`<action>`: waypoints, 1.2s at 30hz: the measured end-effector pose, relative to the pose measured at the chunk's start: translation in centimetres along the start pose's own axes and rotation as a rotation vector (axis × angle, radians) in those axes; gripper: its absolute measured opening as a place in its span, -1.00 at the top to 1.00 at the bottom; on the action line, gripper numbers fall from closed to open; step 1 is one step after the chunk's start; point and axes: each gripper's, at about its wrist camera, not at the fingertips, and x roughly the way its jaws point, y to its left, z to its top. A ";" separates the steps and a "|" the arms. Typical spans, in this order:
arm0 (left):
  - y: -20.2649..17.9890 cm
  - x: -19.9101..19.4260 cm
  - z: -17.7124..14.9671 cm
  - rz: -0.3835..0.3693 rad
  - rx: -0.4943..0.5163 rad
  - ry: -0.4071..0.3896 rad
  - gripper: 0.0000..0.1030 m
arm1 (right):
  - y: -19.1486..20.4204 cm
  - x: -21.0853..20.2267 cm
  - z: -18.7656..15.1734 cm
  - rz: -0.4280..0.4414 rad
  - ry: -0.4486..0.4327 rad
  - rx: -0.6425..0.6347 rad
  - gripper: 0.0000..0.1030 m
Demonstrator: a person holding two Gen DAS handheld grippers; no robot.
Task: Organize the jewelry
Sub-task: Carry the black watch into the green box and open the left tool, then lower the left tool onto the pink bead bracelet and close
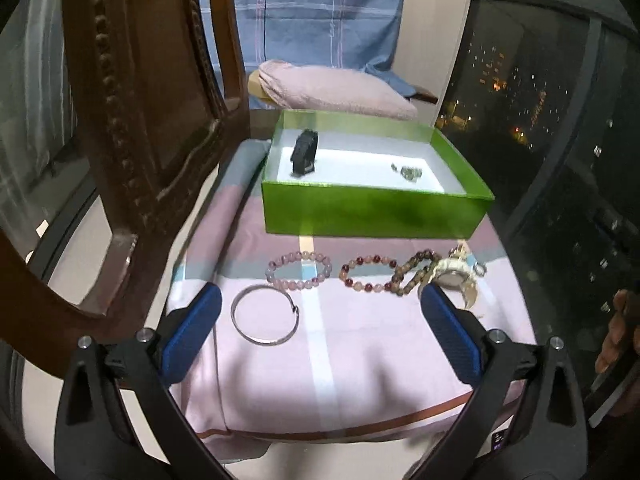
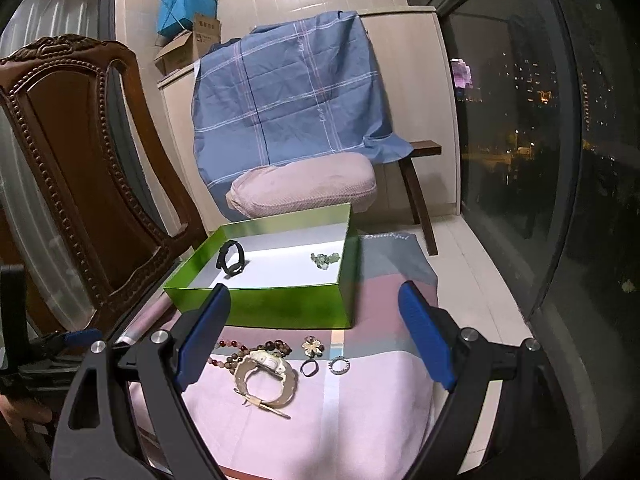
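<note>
- My left gripper hangs with its blue pads spread wide and nothing between them, low over the pink cloth, framing the jewelry row so I can pick any piece next.
- Nearest its left pad, a silver bangle lies flat, its clasp end toward the right.
- Just beyond, a pale pink bead bracelet and a red-and-cream bead bracelet rest side by side; the second touches a brown bead strand.
- My right gripper is likewise parted and empty, held above a cream watch lying on its side, strap curled in a loop with the loose end toward me.
- Right of the watch sit a flower charm and 2 rings, 1 dark, 1 toothed silver, near each other but apart.
- Farther out, the green box stands open, long axis left to right; I judge it the collecting place, since it already holds a black band upright at left and a small green cluster at right.
- A carved wooden chair stands to the left.
</note>
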 end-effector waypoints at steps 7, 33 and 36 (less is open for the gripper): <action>-0.3 0.4 0.4 -0.007 0.009 -0.005 -0.92 | -0.1 0.0 -0.1 -0.010 0.004 -0.018 -0.63; -2.9 5.2 0.1 0.024 0.353 0.094 -0.25 | 0.0 0.1 0.1 0.013 0.024 -0.012 -0.63; -1.7 7.6 0.6 -0.006 0.321 0.155 -0.17 | -0.1 0.2 0.1 0.019 0.033 -0.007 -0.63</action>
